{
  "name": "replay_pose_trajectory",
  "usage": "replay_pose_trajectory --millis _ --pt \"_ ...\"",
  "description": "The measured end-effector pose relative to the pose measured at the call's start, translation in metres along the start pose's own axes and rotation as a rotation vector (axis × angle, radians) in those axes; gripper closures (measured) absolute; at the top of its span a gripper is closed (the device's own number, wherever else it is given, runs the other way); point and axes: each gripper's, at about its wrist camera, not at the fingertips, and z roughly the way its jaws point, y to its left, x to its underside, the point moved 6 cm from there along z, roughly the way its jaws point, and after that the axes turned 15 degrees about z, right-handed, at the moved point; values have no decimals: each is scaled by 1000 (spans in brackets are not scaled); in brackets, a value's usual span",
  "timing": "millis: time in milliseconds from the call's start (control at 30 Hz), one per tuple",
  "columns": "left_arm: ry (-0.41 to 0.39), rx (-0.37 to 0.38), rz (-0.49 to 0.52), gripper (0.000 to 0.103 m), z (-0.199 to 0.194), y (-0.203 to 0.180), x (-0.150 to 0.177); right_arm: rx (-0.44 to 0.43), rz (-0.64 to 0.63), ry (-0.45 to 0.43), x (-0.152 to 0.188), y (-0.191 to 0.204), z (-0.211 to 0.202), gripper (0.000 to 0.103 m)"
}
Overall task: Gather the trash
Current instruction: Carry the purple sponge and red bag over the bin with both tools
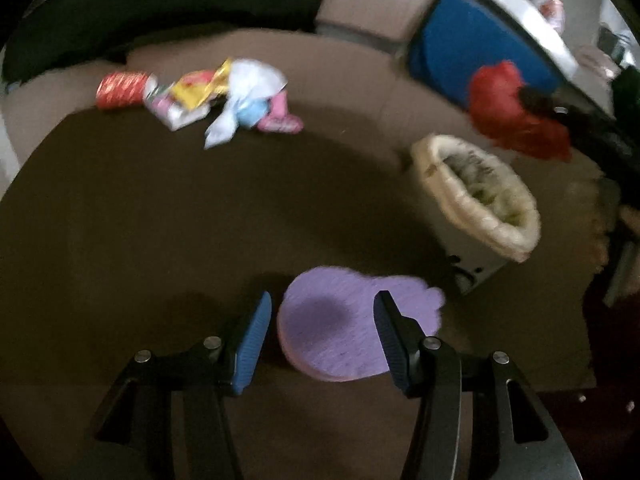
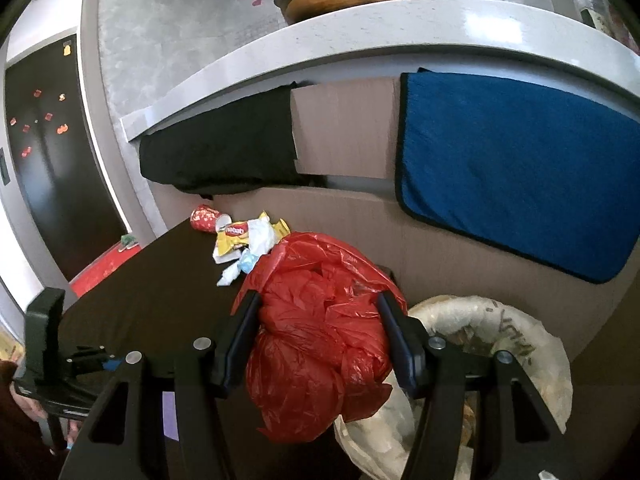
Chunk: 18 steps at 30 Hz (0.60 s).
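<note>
My right gripper is shut on a crumpled red plastic bag and holds it beside the lined trash bin; the bag also shows in the left wrist view, above the bin. My left gripper is open over a purple pad on the dark table, touching nothing. A pile of wrappers and a red paper cup lie at the table's far edge; the wrappers and the cup also show in the right wrist view.
A blue towel and a black cloth hang from the white counter behind the table. A cardboard sheet stands between them. The left gripper's body shows at the lower left.
</note>
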Motion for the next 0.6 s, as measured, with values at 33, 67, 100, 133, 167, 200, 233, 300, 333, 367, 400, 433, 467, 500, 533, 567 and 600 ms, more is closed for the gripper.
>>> replay_pose_trajectory --millis 33,67,100,133,167,200,233,300,333,367,400,433,467,500,533,567,600 --pt "5 0 -23 49 4 5 0 3 2 5 2 -1 0 47" --pt "14 11 -65 48 9 9 5 4 4 9 3 -2 -1 47" --pt "6 26 -93 47 9 11 6 6 8 12 5 -4 -2 47" --pt "3 45 -120 46 10 11 7 6 10 14 6 -4 -2 47" --pt "19 84 -136 46 13 7 9 6 12 17 8 -5 -3 47" --pt "26 102 -142 45 14 4 11 7 14 17 9 -6 -3 47" --pt "31 101 -150 42 15 3 11 7 15 17 10 -7 -3 47" --pt "43 84 -176 38 19 0 9 5 22 20 12 -9 -2 47" --pt "47 83 -191 37 20 0 8 2 27 21 12 -9 -2 47" --pt "52 73 -206 36 21 -1 6 -1 32 22 12 -9 -2 47" --pt "52 55 -206 38 22 -3 4 -5 35 21 12 -9 -2 47" --pt "47 46 -201 43 22 -3 2 -7 35 20 12 -8 -3 47" --pt "34 30 -189 47 20 -5 0 -7 32 17 13 -7 -4 47" --pt "10 2 -170 53 15 -7 -3 -6 29 14 12 -7 -5 47" --pt "-2 -10 -160 55 13 -6 -5 -5 27 10 12 -7 -6 47" --pt "-25 -30 -140 61 8 -7 -9 -4 26 6 12 -7 -8 47" --pt "-42 -42 -129 68 4 -7 -11 -2 27 4 11 -7 -9 47"
